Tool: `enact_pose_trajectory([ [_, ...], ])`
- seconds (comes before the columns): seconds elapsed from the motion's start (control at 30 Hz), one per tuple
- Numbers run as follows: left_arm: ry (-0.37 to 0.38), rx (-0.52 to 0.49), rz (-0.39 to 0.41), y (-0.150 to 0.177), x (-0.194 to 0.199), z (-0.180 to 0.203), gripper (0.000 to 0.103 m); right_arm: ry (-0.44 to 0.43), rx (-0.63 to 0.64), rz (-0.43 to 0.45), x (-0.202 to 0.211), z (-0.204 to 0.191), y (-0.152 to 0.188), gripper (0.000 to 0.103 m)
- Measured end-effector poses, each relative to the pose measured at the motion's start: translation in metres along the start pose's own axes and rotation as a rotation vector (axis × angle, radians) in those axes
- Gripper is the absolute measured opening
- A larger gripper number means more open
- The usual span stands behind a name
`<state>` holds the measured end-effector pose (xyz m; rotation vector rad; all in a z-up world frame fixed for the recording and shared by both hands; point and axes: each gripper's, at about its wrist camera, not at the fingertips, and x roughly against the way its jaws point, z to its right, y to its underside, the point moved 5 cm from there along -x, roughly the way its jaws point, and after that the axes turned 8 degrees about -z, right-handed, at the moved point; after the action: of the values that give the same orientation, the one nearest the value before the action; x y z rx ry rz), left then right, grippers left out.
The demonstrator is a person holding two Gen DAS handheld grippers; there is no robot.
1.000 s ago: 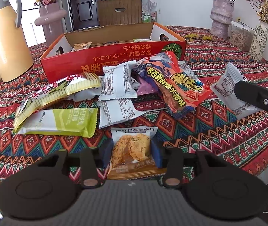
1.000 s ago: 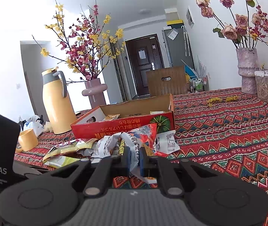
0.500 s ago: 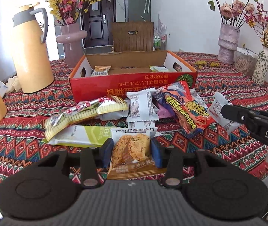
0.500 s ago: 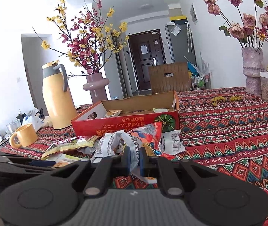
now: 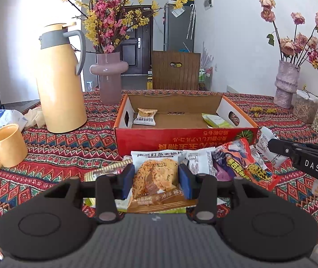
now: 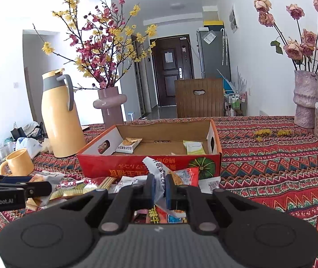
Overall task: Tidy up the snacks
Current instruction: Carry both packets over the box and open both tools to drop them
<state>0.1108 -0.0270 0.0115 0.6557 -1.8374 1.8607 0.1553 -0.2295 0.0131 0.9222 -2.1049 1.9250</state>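
My left gripper (image 5: 156, 178) is shut on a clear-fronted cracker packet (image 5: 155, 175), held above the snack pile and facing the red cardboard box (image 5: 185, 139). My right gripper (image 6: 159, 186) is shut on a thin white snack packet (image 6: 156, 172), also lifted off the table. The open box (image 6: 150, 167) holds a small cracker packet (image 5: 145, 116) at its left and a green packet (image 5: 217, 120) at its right. Loose snacks (image 5: 243, 163) lie in front of the box. Each gripper shows at the edge of the other's view.
A yellow thermos jug (image 5: 60, 82), a yellow mug (image 5: 7, 147) and a pink vase (image 5: 109, 78) stand left of the box. Two more vases (image 5: 286, 84) and a jar (image 5: 305, 109) stand at the far right. A wooden chair back (image 5: 175, 70) rises behind the patterned table.
Both grippers have risen and tipped up with their packets; the left view now looks over the box's front wall into it, and the pile has dropped lower in frame.
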Motion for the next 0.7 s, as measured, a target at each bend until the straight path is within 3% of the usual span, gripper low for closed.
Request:
enact_pose_trajectory([
  [0.3,0.021,0.001,0.031,-0.034,-0.022,-0.010,0.043,0.032,0.022,0.009,-0.027,-0.003,-0.028,0.009],
  [0.7,0.076,0.007,0.073,-0.098,-0.054,-0.005,0.043,0.065,-0.015,0.065,-0.054,0.021,-0.065,0.009],
])
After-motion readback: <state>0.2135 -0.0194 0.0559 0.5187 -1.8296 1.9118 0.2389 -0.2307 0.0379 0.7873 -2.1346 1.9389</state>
